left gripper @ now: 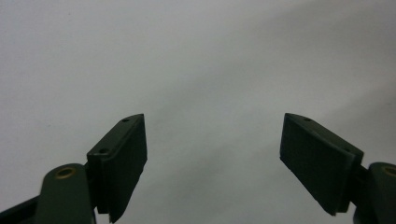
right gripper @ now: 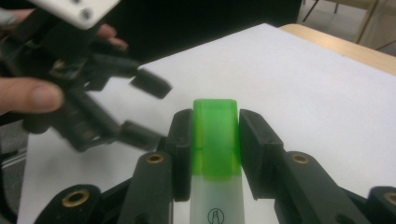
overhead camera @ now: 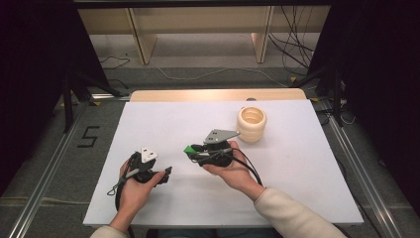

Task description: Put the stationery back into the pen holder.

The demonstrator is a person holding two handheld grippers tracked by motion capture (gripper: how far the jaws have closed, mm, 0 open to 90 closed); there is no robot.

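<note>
A marker with a green cap and pale barrel sits clamped between the black jaws of my right gripper; its green cap pokes out to the left above the white sheet. My right gripper is held over the middle of the table and points left toward the other hand. My left gripper hovers at the front left, aimed right, jaws spread. In its own view my left gripper stands open over bare white surface. The left gripper also appears, blurred, at the upper left of the right gripper view.
A cream ribbed cup stands upright at the back right of the white sheet. The wooden table edge runs behind it. Shelving legs and cables lie on the floor beyond.
</note>
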